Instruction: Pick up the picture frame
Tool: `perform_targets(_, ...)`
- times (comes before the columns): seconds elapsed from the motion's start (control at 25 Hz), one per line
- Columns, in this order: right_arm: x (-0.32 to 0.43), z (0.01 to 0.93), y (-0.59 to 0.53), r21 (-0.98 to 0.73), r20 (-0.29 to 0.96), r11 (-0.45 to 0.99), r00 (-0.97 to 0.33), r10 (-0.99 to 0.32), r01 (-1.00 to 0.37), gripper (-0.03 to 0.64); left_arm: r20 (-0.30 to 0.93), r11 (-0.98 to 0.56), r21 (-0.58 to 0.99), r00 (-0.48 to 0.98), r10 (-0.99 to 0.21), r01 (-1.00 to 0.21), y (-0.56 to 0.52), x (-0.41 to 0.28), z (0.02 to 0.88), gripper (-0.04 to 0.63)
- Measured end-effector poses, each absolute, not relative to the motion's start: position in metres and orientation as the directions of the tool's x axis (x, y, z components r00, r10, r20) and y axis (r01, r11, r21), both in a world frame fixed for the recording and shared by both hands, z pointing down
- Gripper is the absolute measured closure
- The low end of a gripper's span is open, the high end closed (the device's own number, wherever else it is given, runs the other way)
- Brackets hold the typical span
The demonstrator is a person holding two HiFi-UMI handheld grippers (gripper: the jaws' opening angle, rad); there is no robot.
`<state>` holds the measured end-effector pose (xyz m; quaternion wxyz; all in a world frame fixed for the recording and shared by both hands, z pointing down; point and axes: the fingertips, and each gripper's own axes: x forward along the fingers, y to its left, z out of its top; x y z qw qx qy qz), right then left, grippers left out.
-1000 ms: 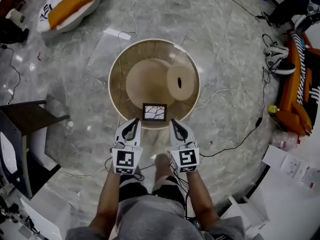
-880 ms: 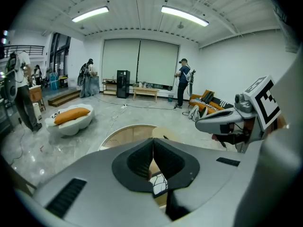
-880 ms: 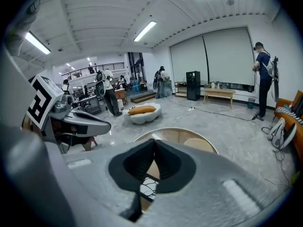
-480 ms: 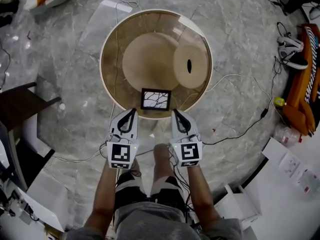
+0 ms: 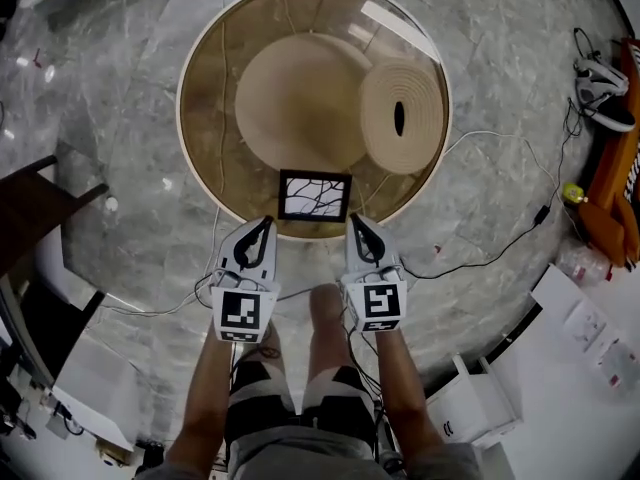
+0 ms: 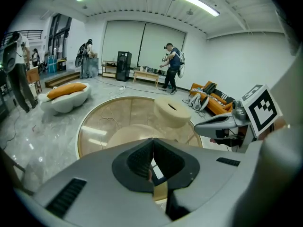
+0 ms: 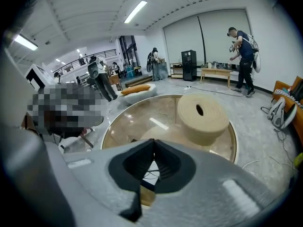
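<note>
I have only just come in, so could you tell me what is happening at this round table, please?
A person standing over the round glass-topped table holds a two-jaw gripper in each hand. The small black-framed picture sits at the table's near edge, untouched. The left gripper and right gripper are poised just short of it, one each side, jaws closed and empty. A beige cylinder with a slot sits further back.
</note>
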<state>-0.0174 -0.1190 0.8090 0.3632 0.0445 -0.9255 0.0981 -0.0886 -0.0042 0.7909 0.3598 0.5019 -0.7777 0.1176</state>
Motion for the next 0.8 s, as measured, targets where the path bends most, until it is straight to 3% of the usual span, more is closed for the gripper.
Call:
perform_targets(0.44,-0.014,0.886,-0.126,-0.156,0.742,0.970,-0.670,-0.008,-0.185,0.615,0.710,0.471,0.199,-0.205,-0.674,-0.859,-0.006,-0.085,0.852,0.575)
perform_targets(0.52,-0.013,0.896,-0.129,-0.178,0.753,0.963,-0.658,0.000,-0.203,0.539,0.713,0.472,0.199,-0.203,-0.671,-0.859,-0.007,-0.085,0.857,0.575)
perform_targets(0.8,-0.011,0.929,-0.133,-0.208,0.788,0.945,-0.616,0.009,-0.252,0.440,0.723,0.478,0.215,-0.191,-0.664,-0.851,-0.007,-0.084,0.874,0.575)
